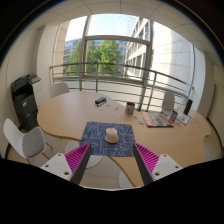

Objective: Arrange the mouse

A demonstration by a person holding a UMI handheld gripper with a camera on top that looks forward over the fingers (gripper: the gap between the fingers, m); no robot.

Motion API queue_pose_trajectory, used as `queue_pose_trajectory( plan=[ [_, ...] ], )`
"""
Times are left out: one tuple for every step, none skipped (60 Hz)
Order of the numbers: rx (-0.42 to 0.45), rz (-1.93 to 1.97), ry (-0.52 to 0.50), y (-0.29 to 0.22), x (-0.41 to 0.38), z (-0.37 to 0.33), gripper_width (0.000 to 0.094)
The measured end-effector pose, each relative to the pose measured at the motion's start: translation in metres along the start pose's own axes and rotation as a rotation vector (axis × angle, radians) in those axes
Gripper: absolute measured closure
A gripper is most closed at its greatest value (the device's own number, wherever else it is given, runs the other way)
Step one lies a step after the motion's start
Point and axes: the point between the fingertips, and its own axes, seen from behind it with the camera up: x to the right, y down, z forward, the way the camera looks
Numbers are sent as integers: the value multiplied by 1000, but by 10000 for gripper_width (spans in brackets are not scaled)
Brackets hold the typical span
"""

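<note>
The hand-held gripper [110, 160] hangs with its fingers spread wide and empty above the near edge of the wooden surface [60, 115]. Just ahead of them the mouse [112, 135] rests on a dark patterned mat [108, 140], so the task appears either unstarted or already finished. Beyond, chairs and large windows.

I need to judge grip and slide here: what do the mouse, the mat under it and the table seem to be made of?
The mouse looks like smooth tan plastic, though it shows too small to be sure. The mat looks like dark blue patterned fabric, matte. The table looks like light wood or laminate with a soft sheen. The gripper is open short of the mat.
</note>
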Motion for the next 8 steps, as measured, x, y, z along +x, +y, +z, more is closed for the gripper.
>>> queue_pose_trajectory(
  plan=[
    [2,-1,-2,1,-1,-4,92],
    [3,-2,-4,2,-1,-6,91],
    [3,-3,-6,3,-2,-9,91],
    [3,-3,-8,4,-2,-12,92],
    [3,-1,-10,4,-3,-15,91],
    [3,0,-12,5,-4,-17,91],
    [3,2,-14,6,-5,-18,92],
    [3,4,-15,6,-5,-20,93]
  ],
)
